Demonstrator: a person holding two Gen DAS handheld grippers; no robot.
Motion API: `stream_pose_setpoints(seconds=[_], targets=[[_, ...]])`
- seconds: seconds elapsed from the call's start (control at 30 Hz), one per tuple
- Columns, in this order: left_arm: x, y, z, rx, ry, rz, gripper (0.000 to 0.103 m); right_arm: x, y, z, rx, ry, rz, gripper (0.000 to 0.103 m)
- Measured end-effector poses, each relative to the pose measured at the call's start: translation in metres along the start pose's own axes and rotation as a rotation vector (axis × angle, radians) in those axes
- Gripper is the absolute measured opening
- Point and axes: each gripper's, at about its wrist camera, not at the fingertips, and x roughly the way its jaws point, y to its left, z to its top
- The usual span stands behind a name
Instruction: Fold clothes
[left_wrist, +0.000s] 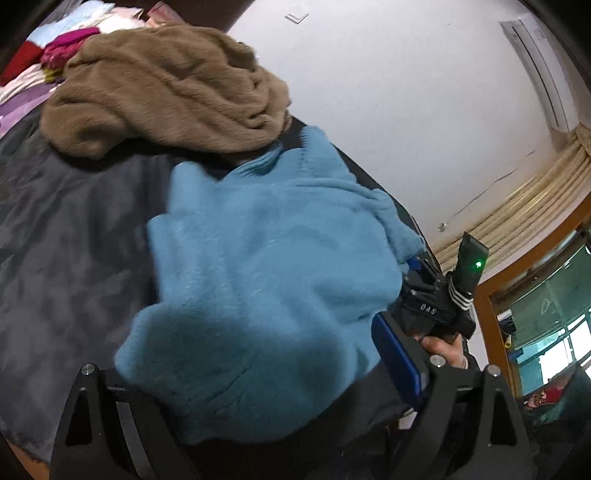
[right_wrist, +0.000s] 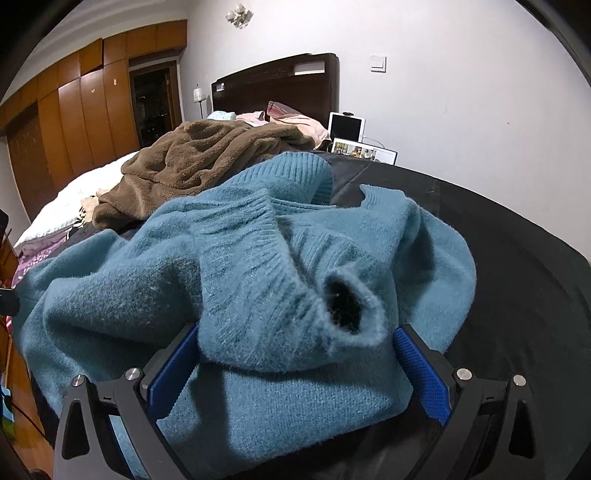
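Both grippers tilt down toward the bed (right_wrist: 517, 236), which has a dark cover over it, and the blue sweater (right_wrist: 258, 258) lies bunched up on top, right in front of them. The left gripper (left_wrist: 258, 373) has its jaws spread wide with the sweater's hem draped between them; only one blue pad shows and it isn't pressing on the knit. The right gripper (right_wrist: 295, 365) is spread wide too, with a thick fold of sweater and a cuff sitting between its blue pads (right_wrist: 424, 376); can't really tell if they're squeezing it. A hand (left_wrist: 443, 349) shows in the left view, holding the right gripper's handle. A brown fleece blanket (right_wrist: 207, 162) is heaped behind the sweater, toward the headboard (right_wrist: 273, 85).
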Motion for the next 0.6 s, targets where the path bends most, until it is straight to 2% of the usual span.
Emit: stream_pose_setpoints(seconds=[0.07, 0.17, 0.27, 0.37, 0.43, 0.5, 0.6], targets=[[-0.005, 0.006, -0.011, -0.006, 0.05, -0.048, 0.091, 0.0, 0.0, 0.0, 0.001, -0.001, 0.0, 0.103], [-0.024, 0.008, -0.025, 0.009, 0.045, 0.017, 0.091, 0.001, 0.0, 0.0, 0.002, 0.002, 0.008, 0.103], [-0.049, 0.004, -0.029, 0.034, -0.022, 0.04, 0.091, 0.0, 0.0, 0.0, 0.006, 0.003, 0.012, 0.103], [-0.075, -0.002, -0.025, 0.067, -0.153, 0.06, 0.091, 0.0, -0.001, -0.001, 0.011, 0.006, 0.017, 0.103], [-0.085, -0.012, -0.016, 0.12, -0.266, 0.064, 0.091, 0.0, -0.002, -0.001, 0.015, 0.007, 0.019, 0.103], [-0.079, -0.03, 0.0, 0.212, -0.329, 0.112, 0.091, 0.001, -0.002, -0.001, 0.018, 0.008, 0.021, 0.103], [-0.043, -0.056, 0.026, 0.397, -0.318, 0.197, 0.091, 0.0, -0.002, -0.003, 0.019, 0.014, 0.021, 0.103]])
